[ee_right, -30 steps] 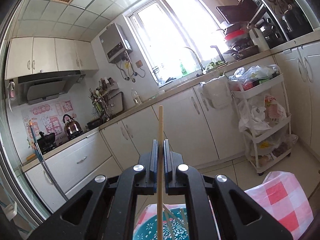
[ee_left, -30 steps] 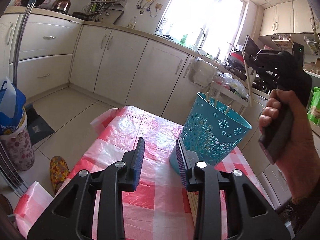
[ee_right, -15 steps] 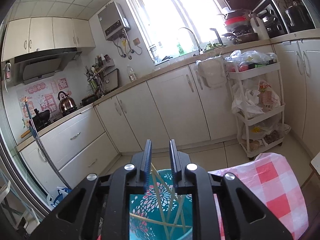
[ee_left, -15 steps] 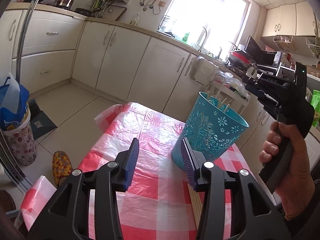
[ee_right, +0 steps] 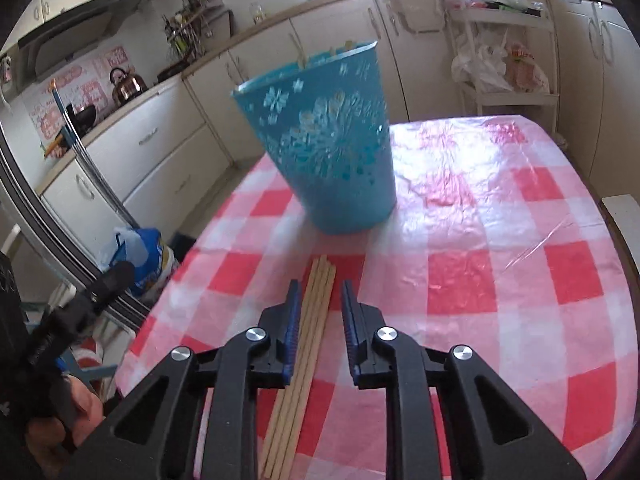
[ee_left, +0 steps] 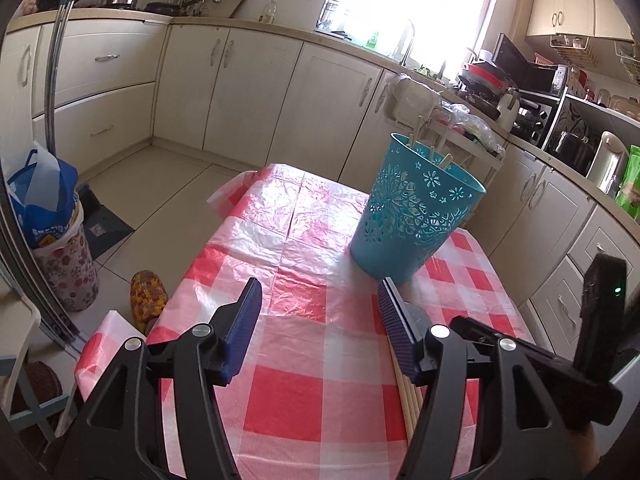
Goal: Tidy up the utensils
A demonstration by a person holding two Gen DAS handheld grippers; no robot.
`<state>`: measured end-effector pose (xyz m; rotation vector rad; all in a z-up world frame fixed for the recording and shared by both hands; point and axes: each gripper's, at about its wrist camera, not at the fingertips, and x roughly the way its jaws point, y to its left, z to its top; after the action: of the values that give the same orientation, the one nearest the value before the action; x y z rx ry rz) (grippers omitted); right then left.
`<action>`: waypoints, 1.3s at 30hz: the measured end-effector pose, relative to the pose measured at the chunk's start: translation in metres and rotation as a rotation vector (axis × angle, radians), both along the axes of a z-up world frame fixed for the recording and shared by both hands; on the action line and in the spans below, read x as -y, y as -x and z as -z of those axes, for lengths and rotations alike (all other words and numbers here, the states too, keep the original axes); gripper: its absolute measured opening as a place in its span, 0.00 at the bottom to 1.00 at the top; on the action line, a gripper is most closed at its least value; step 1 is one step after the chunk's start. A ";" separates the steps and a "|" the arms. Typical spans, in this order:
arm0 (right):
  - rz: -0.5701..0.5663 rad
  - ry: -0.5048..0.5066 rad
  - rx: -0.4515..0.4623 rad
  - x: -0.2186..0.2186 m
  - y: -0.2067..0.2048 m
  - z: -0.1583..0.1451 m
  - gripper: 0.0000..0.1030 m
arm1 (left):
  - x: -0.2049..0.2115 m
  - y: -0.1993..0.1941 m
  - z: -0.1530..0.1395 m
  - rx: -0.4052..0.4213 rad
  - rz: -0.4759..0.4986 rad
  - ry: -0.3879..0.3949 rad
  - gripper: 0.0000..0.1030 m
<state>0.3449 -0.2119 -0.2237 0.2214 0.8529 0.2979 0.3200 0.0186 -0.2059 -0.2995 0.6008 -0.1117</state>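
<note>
Now right claw (ee_right: 319,296) agape, straddling chopsticks (ee_right: 308,336)

Both wrist cams low over checked tablecloth (ee_left: 320,360), facing kitchen cabinets; both views share teal perforated bin (ee_left: 416,208) (ee_right: 324,148), chopstick bundle (ee_right: 308,336).

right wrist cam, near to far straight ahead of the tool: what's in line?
Right tool, open → chopsticks lying flat on the checked tablecloth → teal basket, standing with chopstick tips showing over its rim → cream cabinets behind the table.
</note>
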 end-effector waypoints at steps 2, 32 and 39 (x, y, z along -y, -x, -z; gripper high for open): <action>-0.004 0.027 -0.016 -0.010 -0.001 0.007 0.18 | 0.000 0.007 -0.003 -0.001 0.008 -0.006 0.56; 0.023 0.101 -0.054 0.022 0.016 0.035 0.09 | 0.086 -0.060 0.040 -0.262 0.211 -0.161 0.59; 0.030 0.041 -0.059 0.027 0.016 0.036 0.10 | 0.100 -0.079 0.063 -0.348 0.186 -0.228 0.59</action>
<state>0.3286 -0.2389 -0.2592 0.2055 0.9121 0.2462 0.3988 -0.0814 -0.2692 -0.0393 0.9785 -0.1708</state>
